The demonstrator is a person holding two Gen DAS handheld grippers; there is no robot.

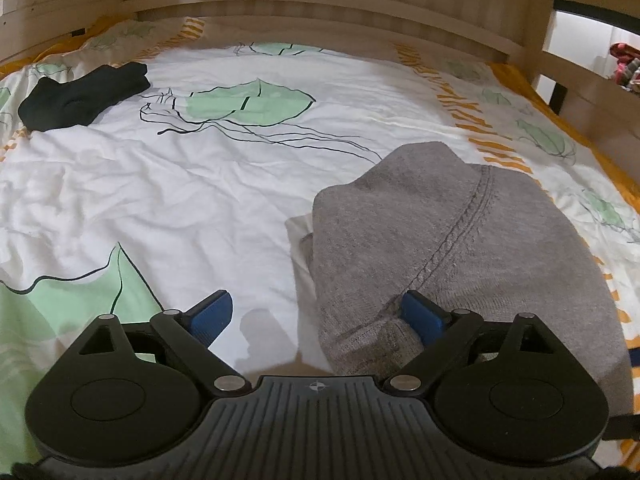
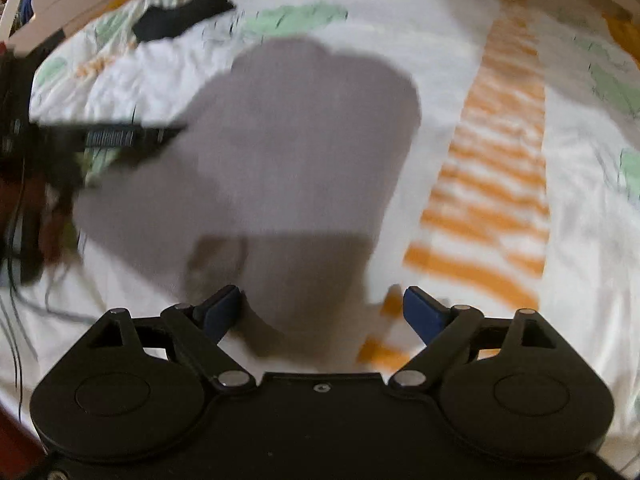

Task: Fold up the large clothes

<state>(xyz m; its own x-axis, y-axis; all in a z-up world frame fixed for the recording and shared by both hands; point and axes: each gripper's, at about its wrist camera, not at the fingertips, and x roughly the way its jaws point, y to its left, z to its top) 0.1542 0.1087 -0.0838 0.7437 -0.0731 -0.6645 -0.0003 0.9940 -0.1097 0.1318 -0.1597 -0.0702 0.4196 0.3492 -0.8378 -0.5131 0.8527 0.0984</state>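
Note:
A grey knit garment lies bunched on the bed at the right of the left wrist view. My left gripper is open, its right finger resting against the garment's near hem, its left finger over the bare duvet. In the blurred right wrist view the same grey garment fills the middle. My right gripper is open just above its near edge, holding nothing. The left gripper shows there at the garment's left side.
The bed carries a white duvet with green leaf prints and orange stripes. A black folded garment lies at the far left; it also shows in the right wrist view. A wooden bed frame runs behind.

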